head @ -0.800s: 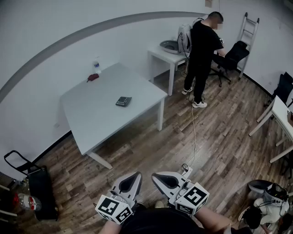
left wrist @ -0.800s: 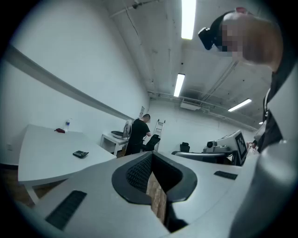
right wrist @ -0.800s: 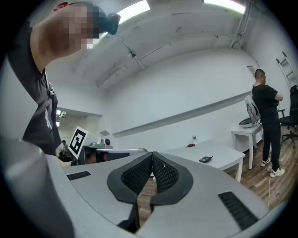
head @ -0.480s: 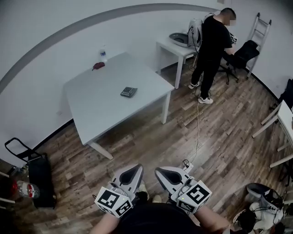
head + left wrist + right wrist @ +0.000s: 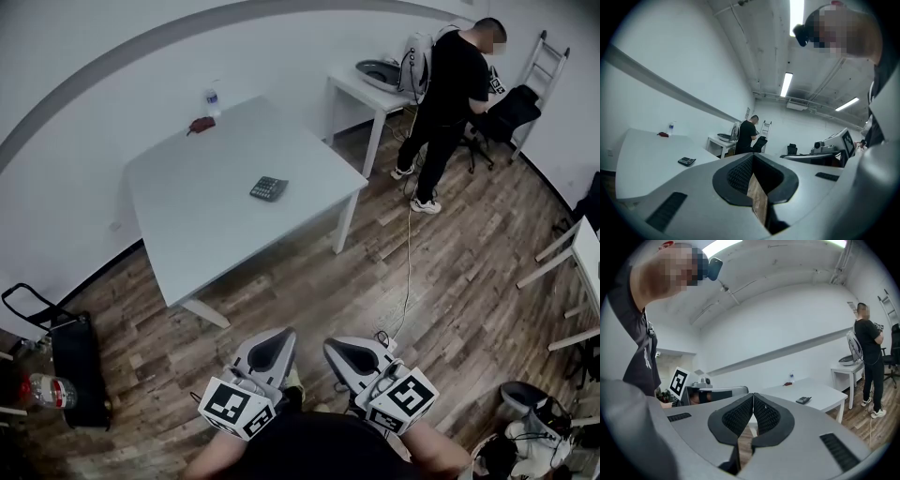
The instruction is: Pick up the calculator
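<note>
We're approaching, left gripper (image 5: pixel 279 337) and right gripper (image 5: pixel 334 345) jaws closed, empty; next, reach the flat black calculator (image 5: pixel 268 188) on the white desk (image 5: pixel 187 225).

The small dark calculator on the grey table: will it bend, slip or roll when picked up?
The small dark flat calculator looks rigid and thin, so it probably will not bend or roll. Lying flat on the smooth grey table, it may slide when pushed.

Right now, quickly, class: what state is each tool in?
Left tool: closed, holding nothing.
Right tool: closed, holding nothing.
</note>
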